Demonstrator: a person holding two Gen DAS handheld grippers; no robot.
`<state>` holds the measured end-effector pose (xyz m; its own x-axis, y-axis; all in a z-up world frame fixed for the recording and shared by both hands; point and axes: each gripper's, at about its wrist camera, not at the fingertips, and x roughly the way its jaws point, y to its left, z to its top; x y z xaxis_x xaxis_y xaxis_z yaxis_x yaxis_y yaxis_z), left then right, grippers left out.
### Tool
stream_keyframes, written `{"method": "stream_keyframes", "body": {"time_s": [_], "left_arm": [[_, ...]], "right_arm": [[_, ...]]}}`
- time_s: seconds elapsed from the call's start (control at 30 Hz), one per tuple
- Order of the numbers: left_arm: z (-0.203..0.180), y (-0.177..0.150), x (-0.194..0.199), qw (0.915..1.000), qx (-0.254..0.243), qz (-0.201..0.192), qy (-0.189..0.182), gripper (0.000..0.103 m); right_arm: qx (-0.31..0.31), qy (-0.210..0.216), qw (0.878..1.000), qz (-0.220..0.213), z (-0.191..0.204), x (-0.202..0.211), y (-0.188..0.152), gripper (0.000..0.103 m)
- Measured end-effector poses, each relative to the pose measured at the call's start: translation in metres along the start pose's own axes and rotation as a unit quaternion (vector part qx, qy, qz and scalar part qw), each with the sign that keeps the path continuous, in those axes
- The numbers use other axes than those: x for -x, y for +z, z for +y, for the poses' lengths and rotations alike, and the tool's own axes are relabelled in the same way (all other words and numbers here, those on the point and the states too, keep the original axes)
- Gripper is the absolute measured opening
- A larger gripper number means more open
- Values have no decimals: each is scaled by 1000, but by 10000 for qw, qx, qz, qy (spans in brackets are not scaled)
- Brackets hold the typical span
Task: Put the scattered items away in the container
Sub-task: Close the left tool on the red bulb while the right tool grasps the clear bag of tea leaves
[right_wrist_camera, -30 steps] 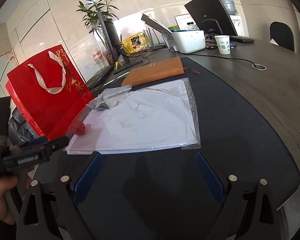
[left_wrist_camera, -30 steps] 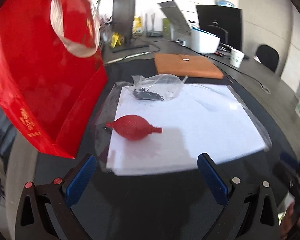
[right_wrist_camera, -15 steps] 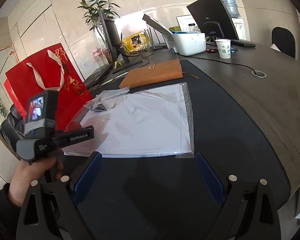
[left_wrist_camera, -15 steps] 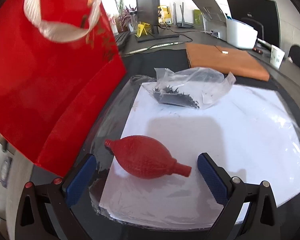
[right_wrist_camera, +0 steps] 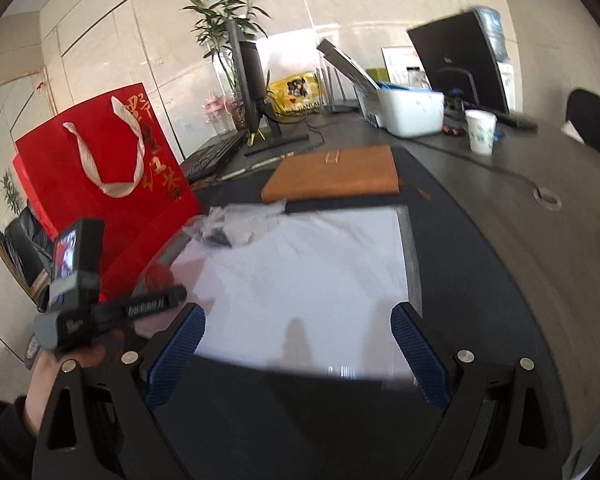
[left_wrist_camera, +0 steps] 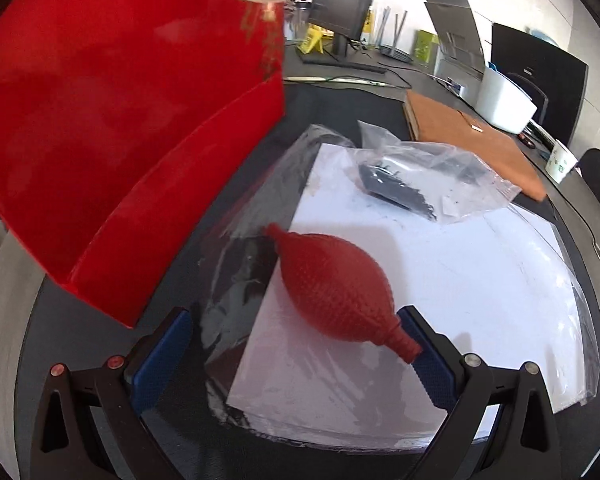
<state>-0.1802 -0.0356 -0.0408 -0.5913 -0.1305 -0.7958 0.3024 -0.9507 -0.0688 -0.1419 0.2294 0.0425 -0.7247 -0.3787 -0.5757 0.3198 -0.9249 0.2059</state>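
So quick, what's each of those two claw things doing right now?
Left gripper: open, fingers either side of the red rubber bulb, not closed on it.
Right gripper: open, holding nothing.

Left hand-held gripper (left_wrist_camera: 296,344) and right hand-held gripper (right_wrist_camera: 298,344) gape wide.

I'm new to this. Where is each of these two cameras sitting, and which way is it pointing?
Left wrist: on the left gripper, looking down over its open jaws at the red air blower between them.
Right wrist: on the right gripper, facing across the desk; its open jaws, the person's hand and the left gripper show.
Shared: red bag, white sheet, plastic bag.
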Motion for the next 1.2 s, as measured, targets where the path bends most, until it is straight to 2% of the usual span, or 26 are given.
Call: {"method": "stream_keyframes", "body": {"time_s": [0.07,0.2,0.27,0.37,0.43,0.57,0.7,0.83,1.03,1.13,1.17,1.2], "left_arm": [[-7,-1,4,9998,-167,-82,-27,103],[-23,-2,11,9977,-606,-281,-59,103],[-33,-2,16,9955,-852,-415,-17,103],[-39,1,17,9940,-982,-480,-25,103],[-36,5,6,9960,-874,-203,-31,103],[-19,8,-4,9972,-483,90,-558,103],[-22,8,-4,9972,-538,86,-505,103],[-22,7,-4,9972,-522,88,-525,103],[-22,8,-5,9972,-522,89,-528,103],[-22,9,-5,9972,-523,89,-529,103],[-22,9,-5,9972,-522,89,-530,103],[-22,9,-5,9972,-523,89,-529,103]], "right_arm": [[229,-42,9997,-118,6,-10,29,97],[599,313,9977,-32,19,-48,78,97],[860,328,9957,128,28,-74,95,97],[1258,679,9887,442,44,-107,105,97],[1626,586,9825,687,58,-131,107,97],[2223,567,9703,768,82,-156,103,99],[2464,817,9597,1073,98,-182,95,103],[2538,827,9559,1229,108,-200,88,103],[2819,538,9470,1447,120,-226,75,103],[2693,547,9488,1556,116,-233,73,103],[2595,562,9509,1589,113,-234,74,101],[2486,577,9529,1640,110,-234,74,93]]}}
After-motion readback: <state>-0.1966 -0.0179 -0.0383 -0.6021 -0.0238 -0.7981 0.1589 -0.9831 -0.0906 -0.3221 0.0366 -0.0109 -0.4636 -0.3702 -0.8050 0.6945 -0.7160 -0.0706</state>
